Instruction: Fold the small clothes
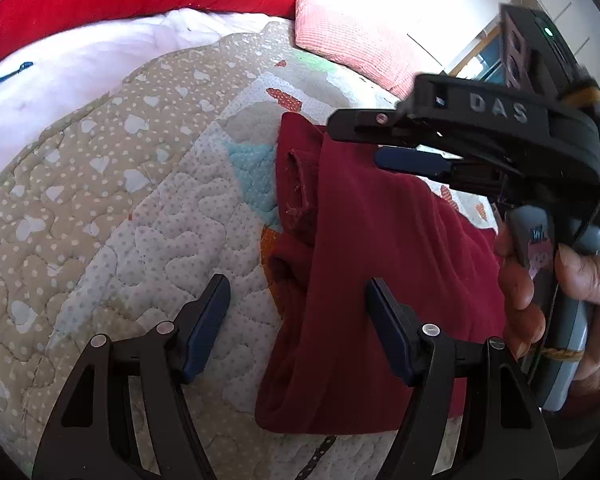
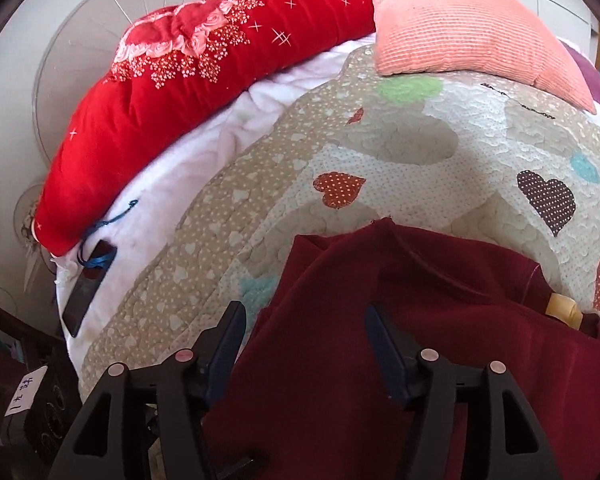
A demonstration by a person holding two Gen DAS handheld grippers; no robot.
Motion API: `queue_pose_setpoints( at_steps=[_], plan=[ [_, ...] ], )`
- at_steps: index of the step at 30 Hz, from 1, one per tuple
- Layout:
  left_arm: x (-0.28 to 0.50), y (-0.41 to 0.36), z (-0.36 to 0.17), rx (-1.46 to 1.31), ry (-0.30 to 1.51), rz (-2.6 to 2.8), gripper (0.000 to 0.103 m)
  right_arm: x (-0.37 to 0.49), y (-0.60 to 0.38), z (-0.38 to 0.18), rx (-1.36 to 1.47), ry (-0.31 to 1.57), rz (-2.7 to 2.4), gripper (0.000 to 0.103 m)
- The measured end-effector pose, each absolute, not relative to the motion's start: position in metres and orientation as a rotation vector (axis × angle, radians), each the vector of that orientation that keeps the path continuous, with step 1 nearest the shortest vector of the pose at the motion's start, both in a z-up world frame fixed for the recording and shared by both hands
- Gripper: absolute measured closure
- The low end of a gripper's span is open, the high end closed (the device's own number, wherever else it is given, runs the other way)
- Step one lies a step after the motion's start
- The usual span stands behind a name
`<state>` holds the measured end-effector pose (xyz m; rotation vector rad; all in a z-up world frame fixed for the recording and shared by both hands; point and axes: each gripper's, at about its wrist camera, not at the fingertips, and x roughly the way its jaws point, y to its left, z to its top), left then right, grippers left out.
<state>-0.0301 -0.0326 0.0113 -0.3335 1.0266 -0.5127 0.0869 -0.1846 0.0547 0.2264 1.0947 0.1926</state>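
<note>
A dark red garment (image 1: 380, 240) lies partly folded on the heart-patterned quilt (image 1: 120, 200), its folded layers stacked along the left edge. My left gripper (image 1: 296, 284) stands open over that left edge; the right pad is above the cloth and the left pad above the quilt, neither pressing. In the right wrist view the garment (image 2: 420, 300) fills the lower right, with a yellow label (image 2: 562, 308) showing at its side. My right gripper (image 2: 303, 308) is open just above the cloth, holding nothing. The left wrist view shows the right gripper (image 1: 356, 140) over the garment's far end, held by a hand (image 1: 580, 280).
A red flowered cushion (image 2: 180, 80) and a pink ribbed pillow (image 2: 460, 20) lie at the far side of the quilt (image 2: 380, 152). A white blanket (image 2: 204, 160) borders it, with a dark flat tag on a blue cord (image 2: 86, 300) on it.
</note>
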Motion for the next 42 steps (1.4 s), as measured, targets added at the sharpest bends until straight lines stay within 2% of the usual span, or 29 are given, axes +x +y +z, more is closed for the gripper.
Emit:
queue_pose_setpoints(
  at_steps=[6, 9, 13, 16, 18, 20, 21, 23, 24, 26, 28, 31, 32, 33, 34, 35, 38, 42],
  plan=[
    [-0.028, -0.020, 0.010, -0.422, 1.029, -0.517, 0.033, 0.084, -0.191, 0.060, 0.288, 1.079, 0.202, 0.042],
    [-0.031, -0.022, 0.011, -0.406, 1.022, -0.514, 0.033, 0.091, -0.183, 0.060, 0.277, 1.082, 0.197, 0.039],
    [-0.034, -0.025, 0.011, -0.391, 1.019, -0.515, 0.033, 0.113, -0.162, 0.045, 0.170, 1.165, 0.152, 0.038],
    [-0.034, -0.027, 0.011, -0.398, 1.023, -0.518, 0.033, 0.127, -0.146, 0.028, 0.048, 1.250, 0.101, 0.033],
    [-0.033, -0.026, 0.011, -0.401, 1.022, -0.518, 0.033, 0.132, -0.134, 0.021, -0.054, 1.265, 0.084, 0.028],
    [-0.032, -0.026, 0.011, -0.398, 1.019, -0.518, 0.032, 0.132, -0.127, 0.018, -0.127, 1.247, 0.087, 0.028],
    [-0.033, -0.026, 0.012, -0.397, 1.018, -0.517, 0.032, 0.131, -0.126, 0.017, -0.147, 1.224, 0.077, 0.038],
    [-0.033, -0.027, 0.013, -0.394, 1.014, -0.517, 0.032, 0.124, -0.129, 0.015, -0.186, 1.181, 0.068, 0.049],
    [-0.034, -0.028, 0.013, -0.393, 1.011, -0.519, 0.031, 0.119, -0.132, 0.019, -0.190, 1.152, 0.090, 0.062],
    [-0.034, -0.030, 0.015, -0.387, 1.002, -0.521, 0.028, 0.108, -0.148, 0.033, -0.100, 1.111, 0.136, 0.077],
    [-0.037, -0.034, 0.016, -0.379, 0.988, -0.521, 0.023, 0.093, -0.177, 0.055, 0.062, 1.042, 0.181, 0.080],
    [-0.041, -0.041, 0.019, -0.378, 0.967, -0.514, 0.023, 0.072, -0.210, 0.080, 0.223, 0.953, 0.218, 0.084],
    [-0.042, -0.043, 0.020, -0.393, 0.967, -0.526, 0.024, 0.065, -0.218, 0.085, 0.256, 0.928, 0.231, 0.088],
    [-0.044, -0.044, 0.021, -0.415, 0.971, -0.552, 0.030, 0.056, -0.228, 0.089, 0.287, 0.898, 0.237, 0.093],
    [-0.045, -0.046, 0.023, -0.442, 0.983, -0.586, 0.047, 0.051, -0.233, 0.092, 0.306, 0.883, 0.237, 0.094],
    [-0.047, -0.049, 0.026, -0.457, 1.004, -0.609, 0.051, 0.045, -0.242, 0.094, 0.336, 0.866, 0.238, 0.095],
    [-0.058, -0.059, 0.040, -0.364, 0.961, -0.591, 0.059, 0.035, -0.258, 0.097, 0.417, 0.832, 0.252, 0.096],
    [-0.062, -0.062, 0.034, -0.352, 0.984, -0.565, 0.060, 0.025, -0.264, 0.099, 0.456, 0.834, 0.280, 0.095]
  ],
)
